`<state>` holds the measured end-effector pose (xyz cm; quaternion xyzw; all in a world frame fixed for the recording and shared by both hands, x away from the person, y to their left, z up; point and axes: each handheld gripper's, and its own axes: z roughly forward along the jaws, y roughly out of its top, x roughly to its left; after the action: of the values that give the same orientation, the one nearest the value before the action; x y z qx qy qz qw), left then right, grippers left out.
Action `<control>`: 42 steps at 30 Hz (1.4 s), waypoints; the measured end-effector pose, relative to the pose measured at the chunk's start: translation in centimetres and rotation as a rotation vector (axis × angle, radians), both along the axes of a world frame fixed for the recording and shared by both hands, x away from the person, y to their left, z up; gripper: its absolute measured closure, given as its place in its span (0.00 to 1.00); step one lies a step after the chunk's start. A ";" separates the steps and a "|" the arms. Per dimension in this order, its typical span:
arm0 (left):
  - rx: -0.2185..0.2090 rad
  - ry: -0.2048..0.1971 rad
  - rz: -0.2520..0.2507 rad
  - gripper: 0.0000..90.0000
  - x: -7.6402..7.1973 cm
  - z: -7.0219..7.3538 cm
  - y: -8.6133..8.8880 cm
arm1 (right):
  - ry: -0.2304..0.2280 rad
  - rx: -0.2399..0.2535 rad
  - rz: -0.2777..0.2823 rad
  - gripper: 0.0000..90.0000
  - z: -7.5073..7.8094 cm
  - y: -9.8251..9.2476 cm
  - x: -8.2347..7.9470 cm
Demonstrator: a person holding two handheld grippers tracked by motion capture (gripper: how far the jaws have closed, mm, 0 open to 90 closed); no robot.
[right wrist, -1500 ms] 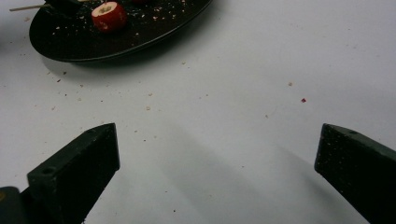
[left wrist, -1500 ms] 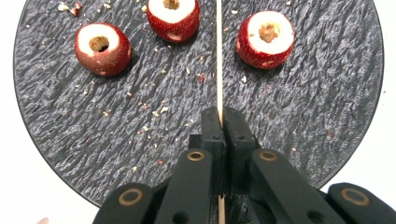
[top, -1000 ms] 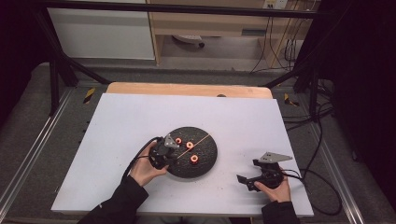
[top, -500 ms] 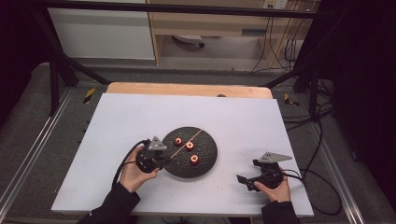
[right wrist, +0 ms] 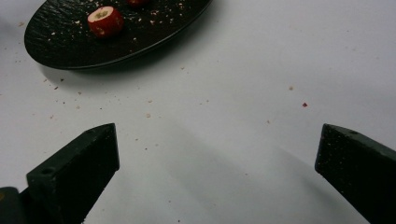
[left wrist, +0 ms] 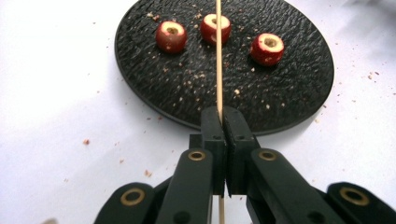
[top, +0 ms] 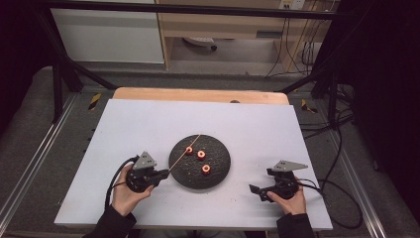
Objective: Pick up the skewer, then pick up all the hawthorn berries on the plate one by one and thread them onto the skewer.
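my left hand-held gripper [top: 161, 174] is clamped on a thin wooden skewer [left wrist: 218, 56], jaws pressed together around it just off the near-left rim of the round black textured plate [top: 218, 171]. the skewer slants up over the plate, crossing one of three small red cored fruit pieces [left wrist: 215, 28]. crumbs [left wrist: 187, 84] lie on the plate and white bench [top: 148, 124]. my right hand-held gripper [top: 257, 190] rests on the bench, right of the plate, jaws wide, holding nothing.

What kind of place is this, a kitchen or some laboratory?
Most likely a laboratory or recording workshop, not a kitchen. The white table stands inside a black metal frame, loose cables run over the floor, and a person works with hand-held grippers beside a black plate.
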<state>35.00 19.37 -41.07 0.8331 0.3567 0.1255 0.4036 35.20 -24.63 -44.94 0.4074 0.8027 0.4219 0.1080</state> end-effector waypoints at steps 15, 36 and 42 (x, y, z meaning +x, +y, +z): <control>-0.063 -0.034 0.014 0.98 -1.5 -1.4 2.1 | -0.005 -0.023 0.010 0.00 0.9 1.5 0.2; -0.091 -0.046 0.002 0.98 -2.8 -2.5 3.9 | 0.009 -0.113 0.049 0.01 3.7 7.5 2.4; -0.095 -0.045 -0.001 0.98 -2.9 -2.8 4.1 | 0.025 -0.159 0.082 0.02 4.8 9.7 3.2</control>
<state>32.13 23.51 -43.86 0.8102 0.3527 0.1272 0.4507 38.38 -14.95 -40.09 0.3697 0.8509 0.3558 0.1127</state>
